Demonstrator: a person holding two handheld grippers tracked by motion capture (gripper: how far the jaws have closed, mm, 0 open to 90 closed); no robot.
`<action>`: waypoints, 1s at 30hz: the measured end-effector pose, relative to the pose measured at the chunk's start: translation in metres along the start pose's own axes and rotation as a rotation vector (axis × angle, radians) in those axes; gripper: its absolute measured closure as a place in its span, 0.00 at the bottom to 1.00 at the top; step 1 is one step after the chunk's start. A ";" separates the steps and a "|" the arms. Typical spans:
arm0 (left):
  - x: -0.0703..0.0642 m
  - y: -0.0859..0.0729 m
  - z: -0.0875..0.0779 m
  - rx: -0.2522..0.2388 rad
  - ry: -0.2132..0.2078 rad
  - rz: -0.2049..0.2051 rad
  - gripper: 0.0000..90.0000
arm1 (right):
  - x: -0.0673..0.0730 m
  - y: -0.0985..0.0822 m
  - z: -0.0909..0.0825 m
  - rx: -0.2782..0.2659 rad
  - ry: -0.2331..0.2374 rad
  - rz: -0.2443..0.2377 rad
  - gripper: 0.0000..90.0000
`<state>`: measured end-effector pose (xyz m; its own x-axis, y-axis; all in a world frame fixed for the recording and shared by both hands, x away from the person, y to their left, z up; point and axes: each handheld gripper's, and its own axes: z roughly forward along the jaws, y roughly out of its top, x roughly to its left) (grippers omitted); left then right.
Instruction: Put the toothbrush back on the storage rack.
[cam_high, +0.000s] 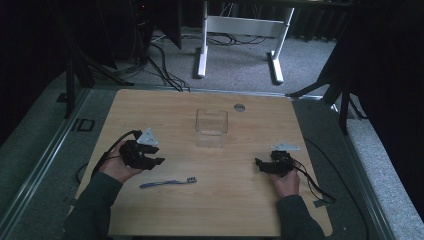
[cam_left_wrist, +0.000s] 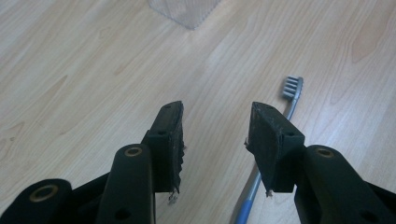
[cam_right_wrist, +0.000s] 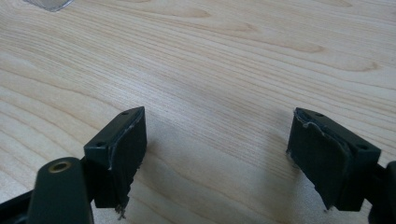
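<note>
1. High view: the toothbrush is lying flat on the wooden table, near the front-left part, with its bristled head pointing right and its blue handle trailing left
2. In my left gripper view the toothbrush is showing its grey head beyond and to the right of my right-hand jaw, the handle running down under that jaw toward the bottom edge
3. I am holding my left gripper just behind the toothbrush, above its handle end; its jaws are standing moderately apart with nothing between them, and I cannot tell that they are touching the brush
4. I am holding my right gripper well apart from the toothbrush, over the right side of the table, jaws spread wide and gripping nothing, only bare wood lying between them
5. A clear plastic container is standing upright near the table's middle, farther from me than both grippers, and its corner is peeking in at the top of my left gripper view
</note>
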<state>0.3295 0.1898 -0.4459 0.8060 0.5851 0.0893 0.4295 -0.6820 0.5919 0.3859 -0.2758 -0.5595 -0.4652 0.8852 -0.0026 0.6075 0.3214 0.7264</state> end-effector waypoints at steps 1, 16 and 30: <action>-0.001 0.000 0.001 0.005 -0.002 0.001 0.61 | 0.000 0.000 0.000 0.000 0.000 0.000 0.21; -0.005 0.003 0.010 0.057 -0.032 0.031 0.61 | 0.000 0.000 0.000 0.000 0.001 0.000 0.21; -0.009 0.004 0.018 0.096 -0.056 0.056 0.61 | 0.000 0.000 0.000 0.000 0.001 -0.001 0.21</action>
<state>0.3314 0.1741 -0.4583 0.8501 0.5215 0.0732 0.4184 -0.7533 0.5074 0.3858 -0.2757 -0.5595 -0.4664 0.8846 -0.0020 0.6072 0.3218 0.7264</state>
